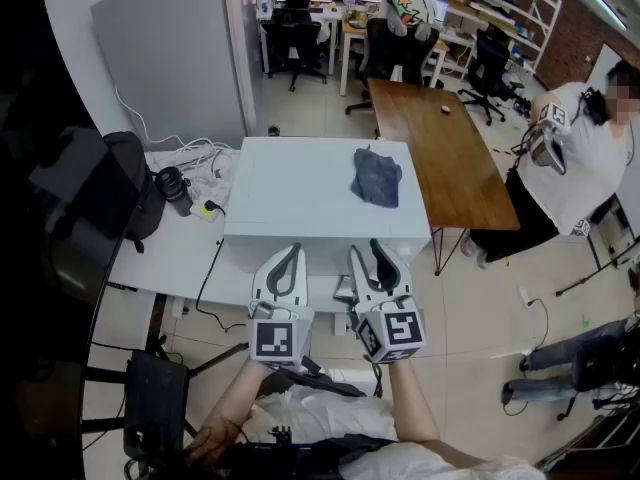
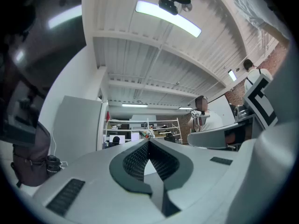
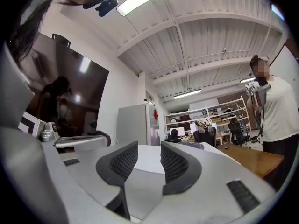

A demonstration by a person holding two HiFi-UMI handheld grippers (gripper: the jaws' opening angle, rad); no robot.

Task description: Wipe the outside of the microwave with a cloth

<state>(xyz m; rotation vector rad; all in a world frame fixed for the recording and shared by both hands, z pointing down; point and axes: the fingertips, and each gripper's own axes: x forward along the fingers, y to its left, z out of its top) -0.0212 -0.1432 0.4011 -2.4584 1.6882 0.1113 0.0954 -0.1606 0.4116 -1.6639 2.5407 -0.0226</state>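
Observation:
The white microwave (image 1: 300, 193) stands on a white table, and I look down on its flat top. A crumpled blue-grey cloth (image 1: 376, 176) lies on that top near the far right corner. Both grippers hover side by side at the microwave's near edge, short of the cloth and holding nothing. My left gripper (image 1: 294, 250) is shut, its fingertips meeting (image 2: 148, 141). My right gripper (image 1: 365, 252) is open, with a gap between its pads (image 3: 149, 146). In the right gripper view the cloth (image 3: 193, 145) shows beyond the right jaw.
A brown wooden table (image 1: 450, 153) runs along the microwave's right side, and a person in a white shirt (image 1: 585, 158) stands past it. On the white table (image 1: 165, 263) to the left lie a black backpack (image 1: 125, 193), a dark lens (image 1: 175, 190) and cables (image 1: 200, 156). Office chairs (image 1: 400, 48) stand behind.

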